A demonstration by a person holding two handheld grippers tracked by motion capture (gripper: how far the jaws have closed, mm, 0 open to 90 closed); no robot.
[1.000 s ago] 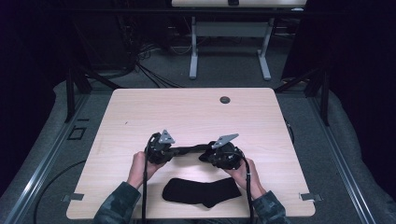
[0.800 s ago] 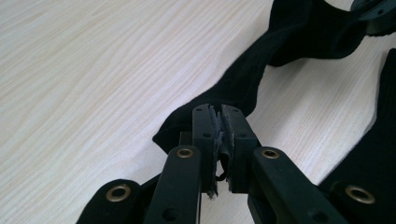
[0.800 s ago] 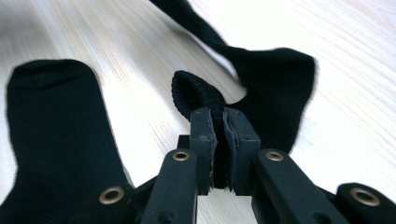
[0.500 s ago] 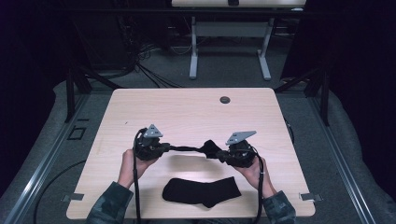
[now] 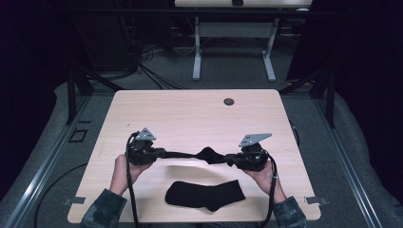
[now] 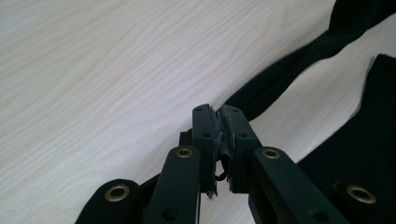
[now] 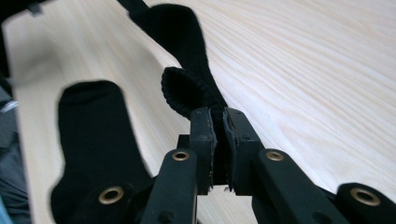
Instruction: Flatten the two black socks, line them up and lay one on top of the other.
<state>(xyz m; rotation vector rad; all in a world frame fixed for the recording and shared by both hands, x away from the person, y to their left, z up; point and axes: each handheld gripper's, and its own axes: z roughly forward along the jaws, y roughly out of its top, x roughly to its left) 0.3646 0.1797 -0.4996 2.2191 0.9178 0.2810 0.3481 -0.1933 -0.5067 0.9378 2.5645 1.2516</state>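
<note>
A black sock [image 5: 202, 155] hangs stretched above the wooden table [image 5: 190, 114] between my two grippers. My left gripper [image 5: 162, 153] is shut on one end of it; in the left gripper view the fabric runs from the closed pads [image 6: 218, 135] up to the right as the stretched sock [image 6: 289, 60]. My right gripper [image 5: 229, 159] is shut on the other end, and in the right gripper view the stretched sock [image 7: 187, 79] bunches just beyond its closed jaws. A second black sock [image 5: 206, 194] lies flat near the table's front edge, below the stretched one.
A small dark round grommet [image 5: 229, 101] sits at the table's far side. Another desk's metal legs [image 5: 197, 47] and cables stand on the floor behind. A person's hands and camouflage sleeves [image 5: 102, 211] come in at the bottom.
Both grippers have moved apart and risen a little, pulling the held sock from a bunched lump into a taut band. The flat sock has not moved.
</note>
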